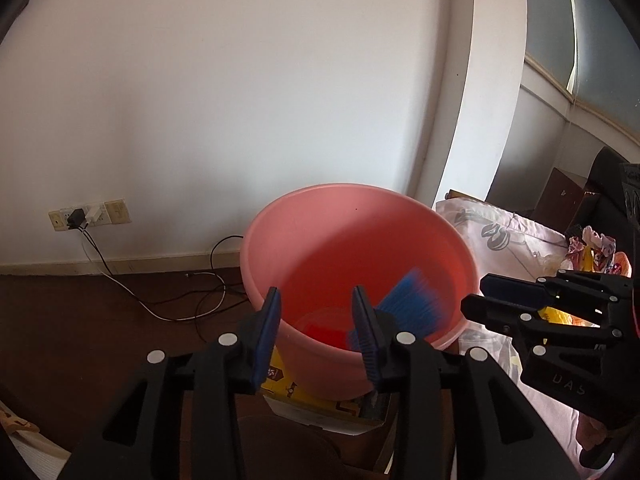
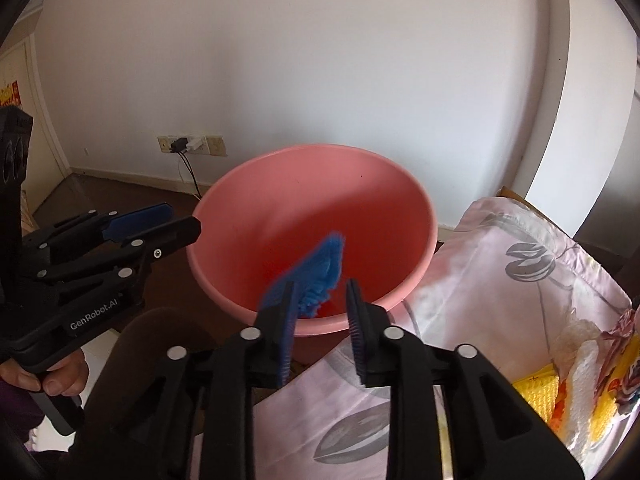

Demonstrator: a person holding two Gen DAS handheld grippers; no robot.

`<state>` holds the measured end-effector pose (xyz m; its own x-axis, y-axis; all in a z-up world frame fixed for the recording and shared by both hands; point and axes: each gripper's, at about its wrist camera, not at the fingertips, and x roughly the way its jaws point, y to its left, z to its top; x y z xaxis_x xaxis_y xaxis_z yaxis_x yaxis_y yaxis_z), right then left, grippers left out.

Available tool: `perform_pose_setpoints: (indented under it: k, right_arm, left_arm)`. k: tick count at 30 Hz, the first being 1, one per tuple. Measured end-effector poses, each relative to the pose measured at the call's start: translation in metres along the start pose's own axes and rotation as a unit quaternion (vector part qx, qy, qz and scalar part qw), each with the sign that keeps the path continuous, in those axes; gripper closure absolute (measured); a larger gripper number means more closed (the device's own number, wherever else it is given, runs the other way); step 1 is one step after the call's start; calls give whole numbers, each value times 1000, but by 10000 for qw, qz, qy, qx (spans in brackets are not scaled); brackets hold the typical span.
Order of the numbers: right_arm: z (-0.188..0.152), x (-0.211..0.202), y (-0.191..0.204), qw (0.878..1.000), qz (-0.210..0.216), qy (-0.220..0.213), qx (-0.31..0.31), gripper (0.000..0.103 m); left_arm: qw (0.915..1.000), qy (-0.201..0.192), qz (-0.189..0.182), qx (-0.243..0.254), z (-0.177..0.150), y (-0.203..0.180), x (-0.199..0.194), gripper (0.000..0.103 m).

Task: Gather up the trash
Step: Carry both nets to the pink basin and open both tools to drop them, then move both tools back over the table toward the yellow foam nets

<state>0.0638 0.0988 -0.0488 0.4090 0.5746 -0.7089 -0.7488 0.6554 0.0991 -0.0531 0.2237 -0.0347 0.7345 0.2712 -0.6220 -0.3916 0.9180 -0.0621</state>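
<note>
A pink plastic basin (image 1: 320,232) (image 2: 280,184) stands in front of both grippers. A blurred blue wrapper (image 1: 412,304) (image 2: 320,268) is in mid-air inside the basin, free of both grippers. A red item (image 1: 324,330) lies at the basin's bottom. My left gripper (image 1: 316,334) is open and empty over the basin's near rim; it also shows in the right wrist view (image 2: 168,220). My right gripper (image 2: 322,328) is open and empty above the near rim; it also shows in the left wrist view (image 1: 476,292). More crumpled wrappers (image 1: 592,252) (image 2: 592,356) lie on the pink sheet.
A pink floral sheet (image 2: 500,264) (image 1: 500,236) covers a surface to the right of the basin. A yellow-printed cardboard box (image 1: 304,400) sits under the basin. Wall sockets with plugs (image 1: 86,216) and cables (image 1: 160,300) are at the left on the dark floor.
</note>
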Motion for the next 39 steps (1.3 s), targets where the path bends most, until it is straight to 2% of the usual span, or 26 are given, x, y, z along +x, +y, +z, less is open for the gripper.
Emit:
perform_pose_setpoints:
  k: [9, 18, 33, 39]
  right_arm:
    - [-5, -18, -4, 9997, 117, -140, 177, 76]
    - [-22, -51, -18, 9979, 73, -358, 526, 76]
    - [-70, -120, -63, 9911, -559, -662, 1009, 76]
    - [-94, -137, -88, 9857, -848, -615, 1318, 76]
  left_arm:
    - [9999, -115, -98, -14, 6, -8, -14, 65]
    - [9991, -149, -390, 31, 9, -30, -24, 65]
    - [9931, -162, -1043, 518, 10, -96, -39, 65]
    - [9883, -118, -1289, 800, 6, -128, -38, 60]
